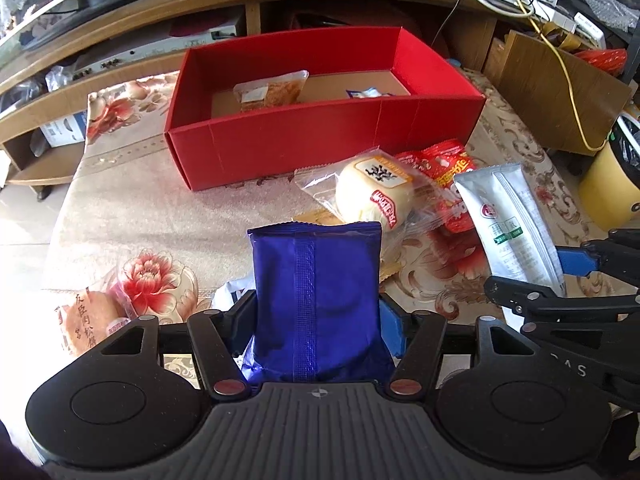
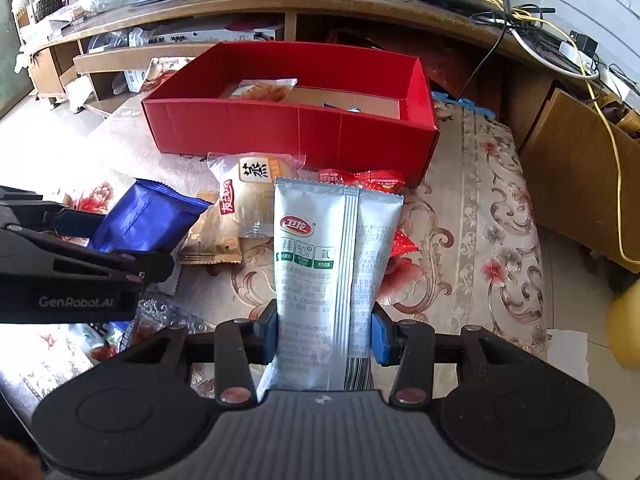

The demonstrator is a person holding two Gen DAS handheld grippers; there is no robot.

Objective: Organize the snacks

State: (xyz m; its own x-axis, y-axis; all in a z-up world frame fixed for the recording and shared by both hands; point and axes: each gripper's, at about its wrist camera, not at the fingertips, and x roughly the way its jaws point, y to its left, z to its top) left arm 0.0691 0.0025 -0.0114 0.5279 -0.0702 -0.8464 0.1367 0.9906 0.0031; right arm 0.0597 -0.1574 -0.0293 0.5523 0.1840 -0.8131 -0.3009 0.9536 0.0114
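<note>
The blue packet (image 1: 316,304) stands clamped in the left gripper (image 1: 318,320), short of the red box (image 1: 320,148); the silver packet (image 2: 332,268) is likewise pinched upright in the right gripper (image 2: 324,332). Only the left wrist view shows a meat-floss cake (image 1: 90,320) far left of the box. Inside the box, a floss snack (image 1: 272,90) shows; a blue-white wrapper (image 1: 366,93) is half hidden by its wall.
</note>
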